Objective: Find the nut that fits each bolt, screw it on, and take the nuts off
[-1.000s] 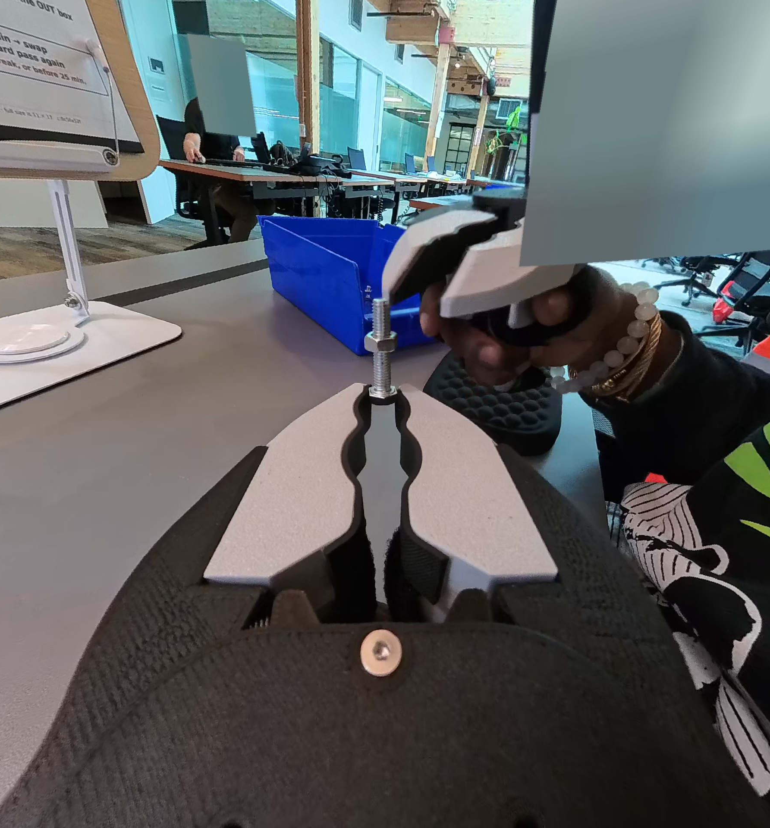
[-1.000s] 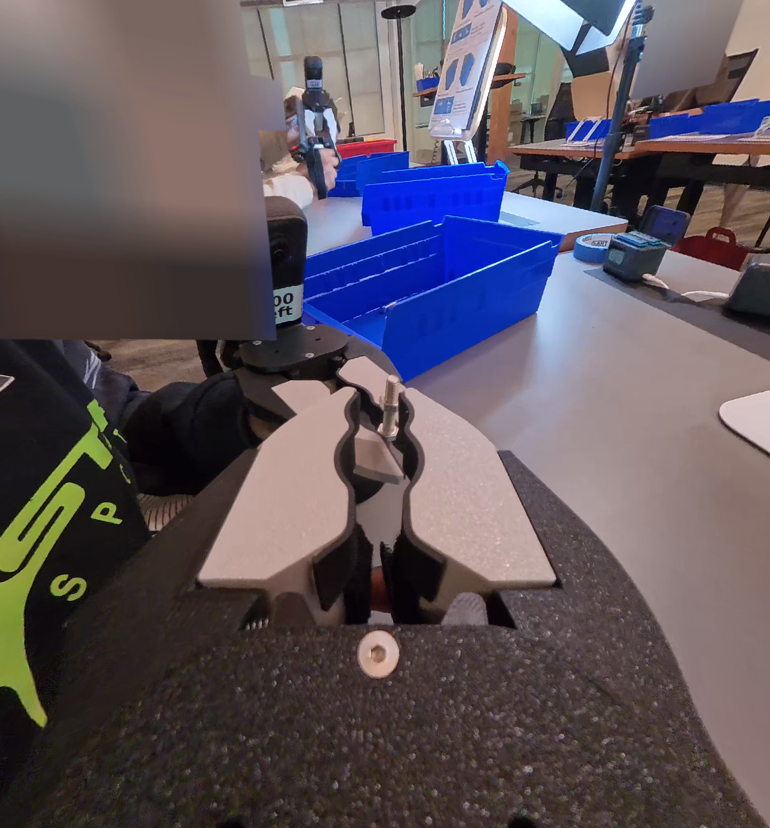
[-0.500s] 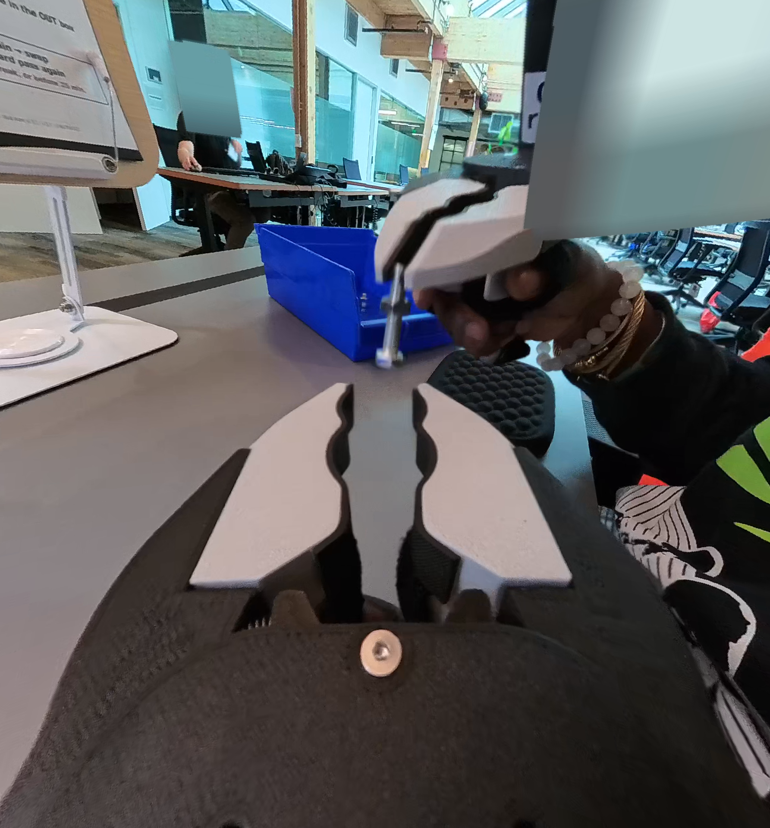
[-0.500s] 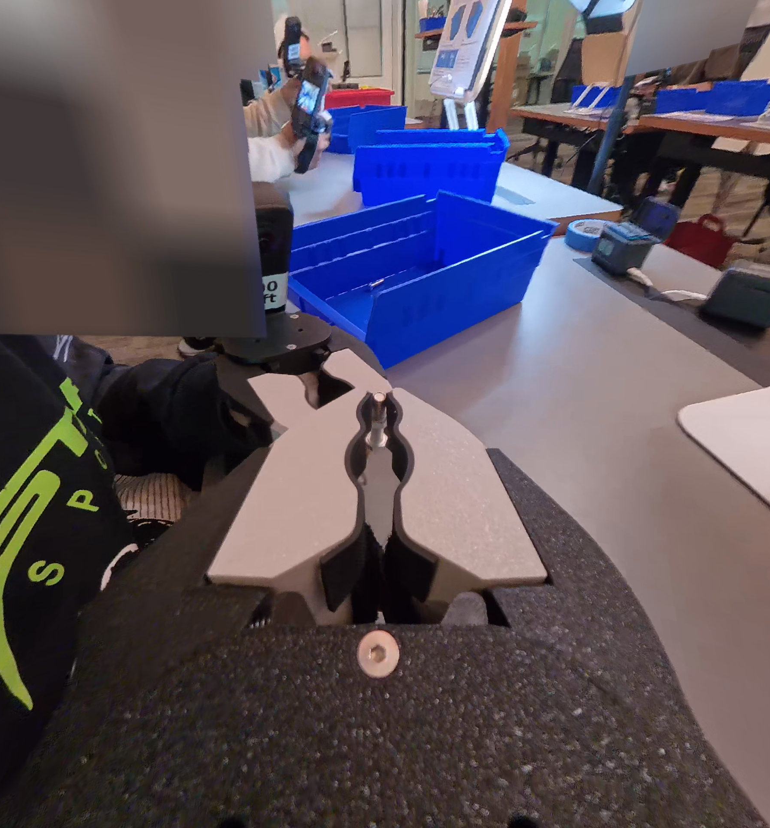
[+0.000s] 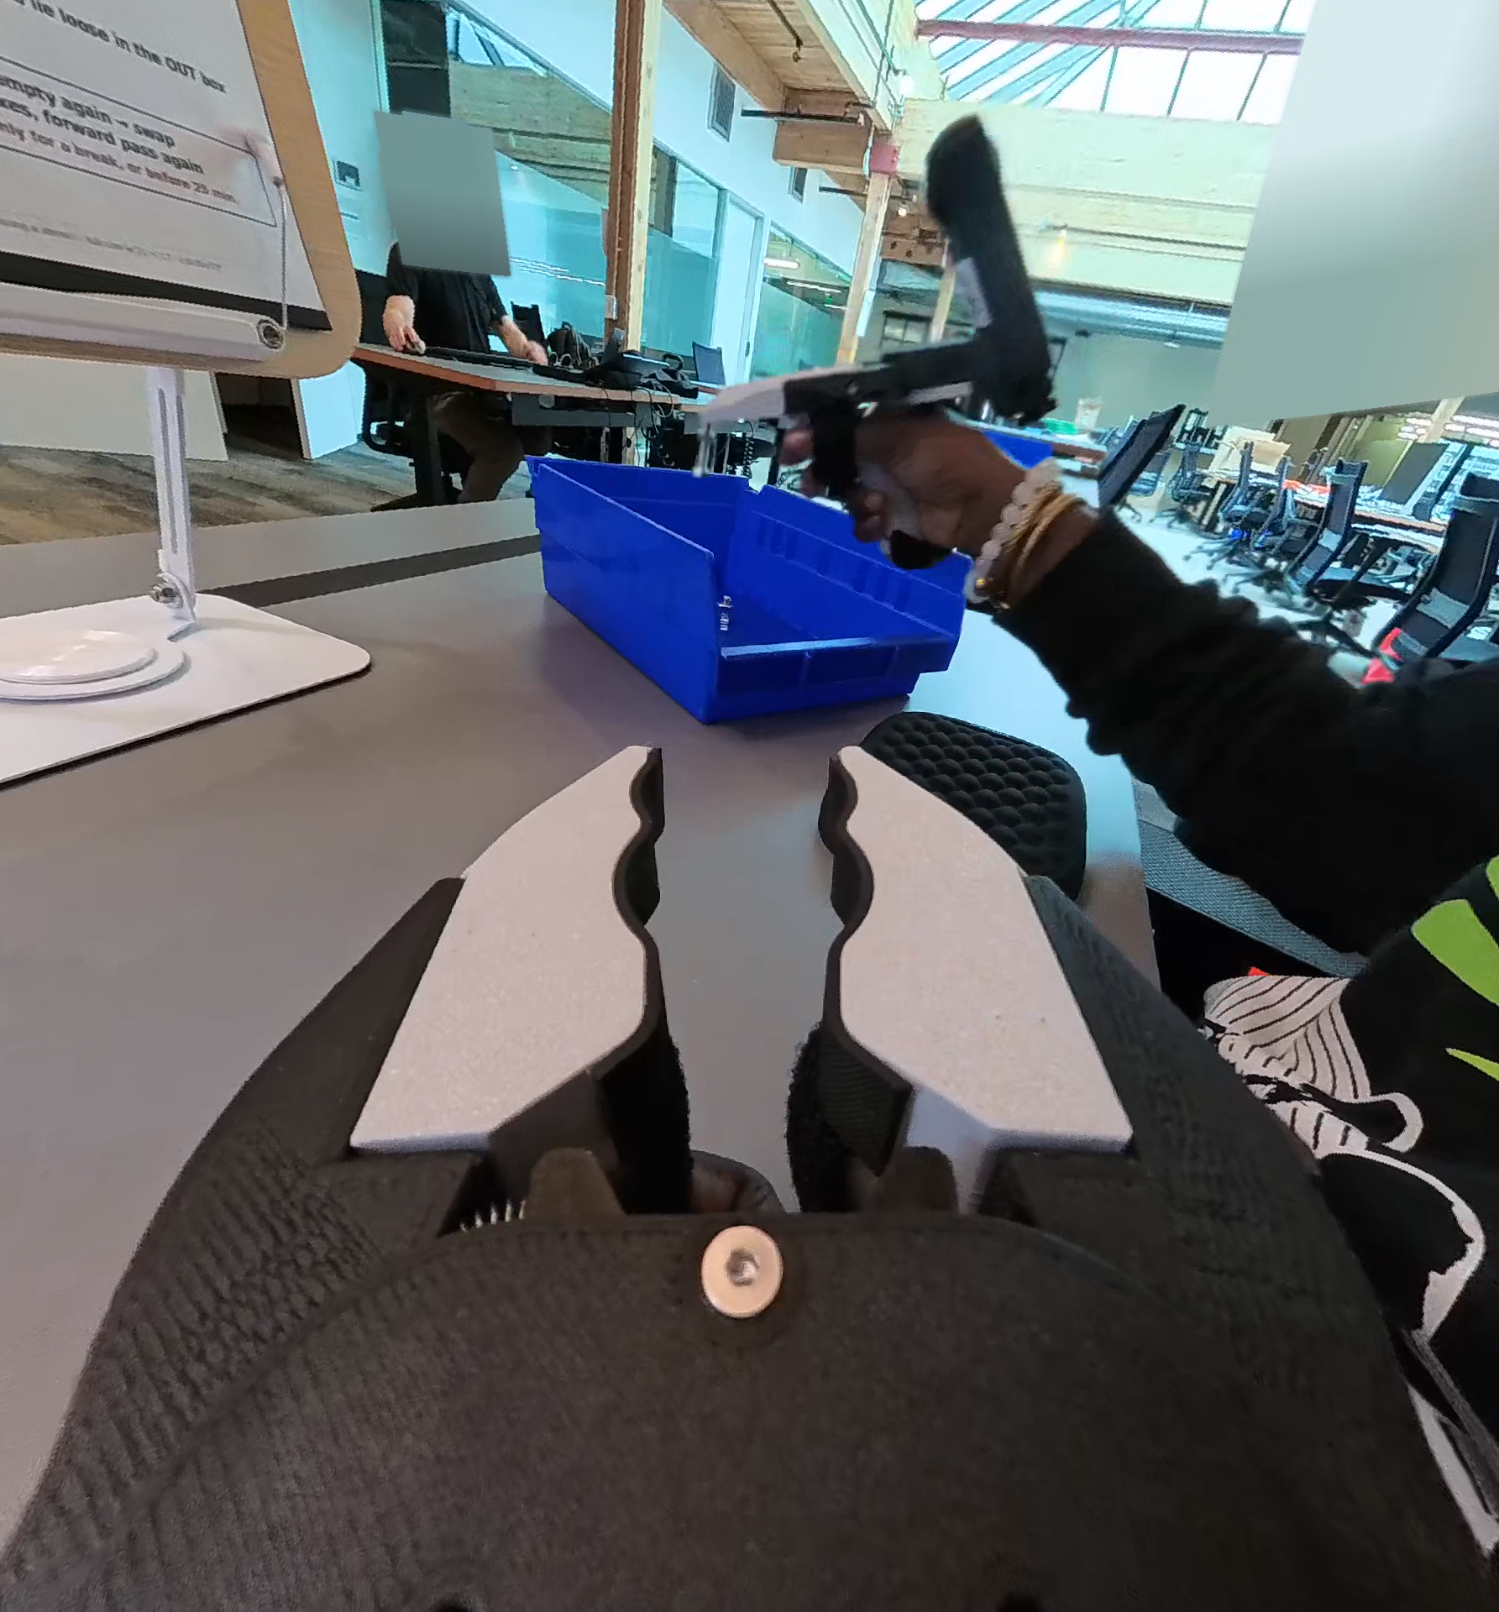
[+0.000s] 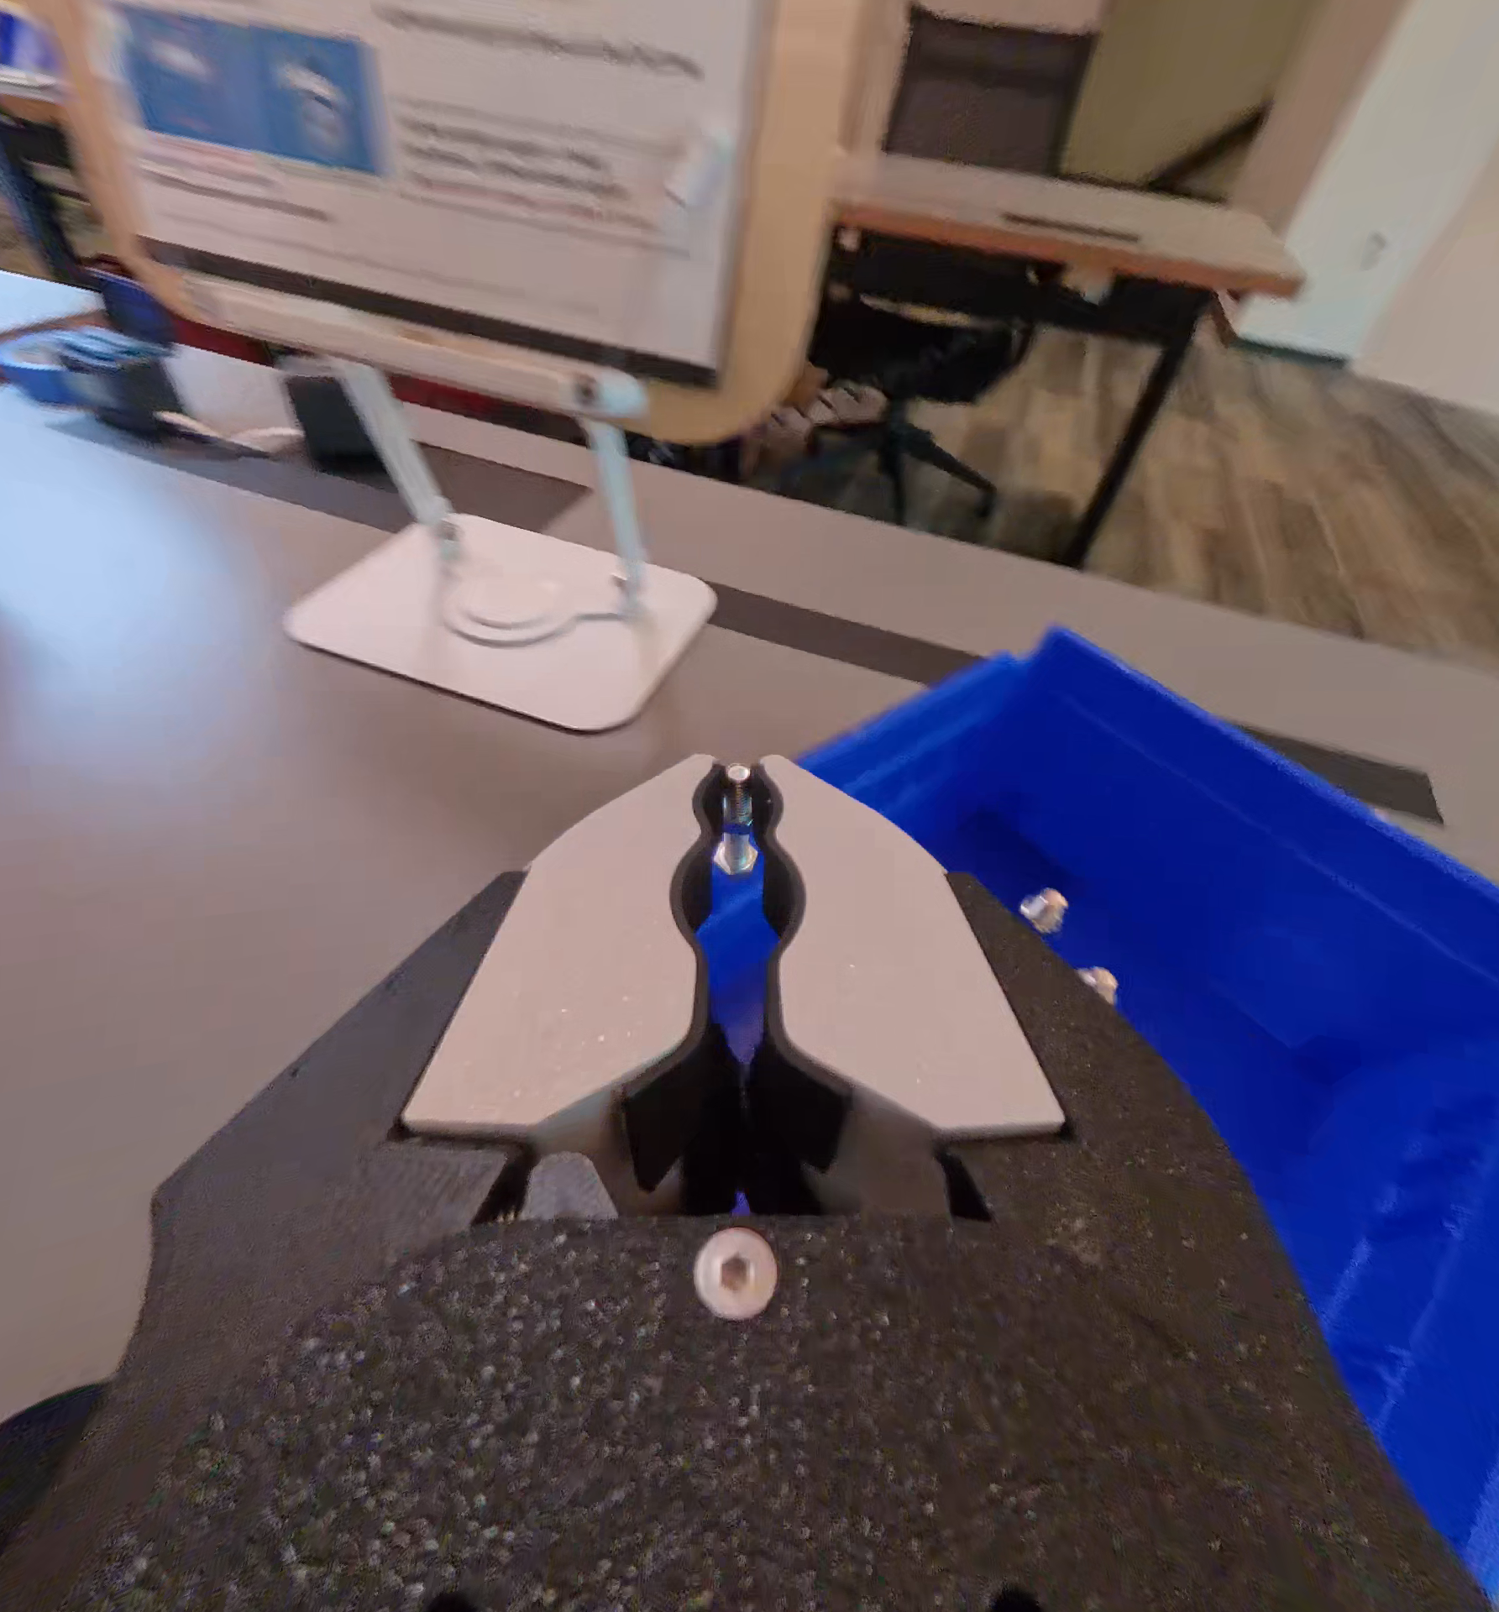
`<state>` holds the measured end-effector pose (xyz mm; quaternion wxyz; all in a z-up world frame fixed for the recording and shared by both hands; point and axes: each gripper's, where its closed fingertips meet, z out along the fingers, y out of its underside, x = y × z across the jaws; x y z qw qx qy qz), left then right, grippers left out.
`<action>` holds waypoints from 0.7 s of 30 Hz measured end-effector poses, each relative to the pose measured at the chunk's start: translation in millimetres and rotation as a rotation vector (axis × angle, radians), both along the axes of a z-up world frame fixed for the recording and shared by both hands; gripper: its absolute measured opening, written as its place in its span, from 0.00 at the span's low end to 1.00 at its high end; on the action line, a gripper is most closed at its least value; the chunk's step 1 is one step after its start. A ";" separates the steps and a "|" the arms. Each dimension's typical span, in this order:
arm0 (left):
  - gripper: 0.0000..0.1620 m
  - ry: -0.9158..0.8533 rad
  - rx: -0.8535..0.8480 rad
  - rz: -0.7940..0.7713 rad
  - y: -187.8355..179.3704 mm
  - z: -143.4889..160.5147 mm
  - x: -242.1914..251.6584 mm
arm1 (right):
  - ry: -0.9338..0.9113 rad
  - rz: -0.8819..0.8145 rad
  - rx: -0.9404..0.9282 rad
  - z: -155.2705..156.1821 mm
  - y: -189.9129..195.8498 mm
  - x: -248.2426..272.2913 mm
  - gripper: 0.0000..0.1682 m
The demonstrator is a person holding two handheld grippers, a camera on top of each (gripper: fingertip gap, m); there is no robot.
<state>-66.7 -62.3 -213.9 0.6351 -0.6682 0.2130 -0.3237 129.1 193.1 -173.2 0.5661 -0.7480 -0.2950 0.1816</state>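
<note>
While its two grey fingers stand parted over bare grey tabletop (image 5: 205, 916) with nothing between them, the left gripper (image 5: 741, 789) hovers low and level. Just beyond its right fingertip lies a black honeycomb-textured pad (image 5: 981, 785) at the tabletop's edge. Farther on sits a blue bin (image 5: 641, 602), and a small bolt with a nut (image 5: 725, 609) lies on its floor. Above the bin's far end a hand (image 5: 929, 488) holds the right gripper (image 5: 709, 417) raised and roughly level, a blurred bolt hanging from its tips. In the right wrist view that gripper (image 6: 739, 768) is closed on the bolt (image 6: 735, 820), pinching the threaded shank between its fingertips, with a hex nut or head just behind the tips, over the near corner of the blue bin (image 6: 1252, 855). Two more small metal fasteners (image 6: 1044, 907) lie inside the bin to the right. Farther back on the tabletop stands a white stand (image 6: 510, 637) carrying a wood-framed instruction board (image 6: 431, 174).
</note>
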 end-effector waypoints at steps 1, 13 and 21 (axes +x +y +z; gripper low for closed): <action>0.22 -0.002 -0.002 0.000 0.3 -0.1 -0.2 | -0.003 -0.033 -0.036 -10.9 13.9 7.8 0.04; 0.22 -0.019 -0.029 0.011 3.4 -1.4 -2.9 | -0.069 -0.229 -0.325 -109.2 80.4 50.5 0.04; 0.22 -0.022 -0.031 0.018 3.8 -1.5 -3.8 | -0.126 -0.239 -0.331 -118.1 79.7 53.4 0.04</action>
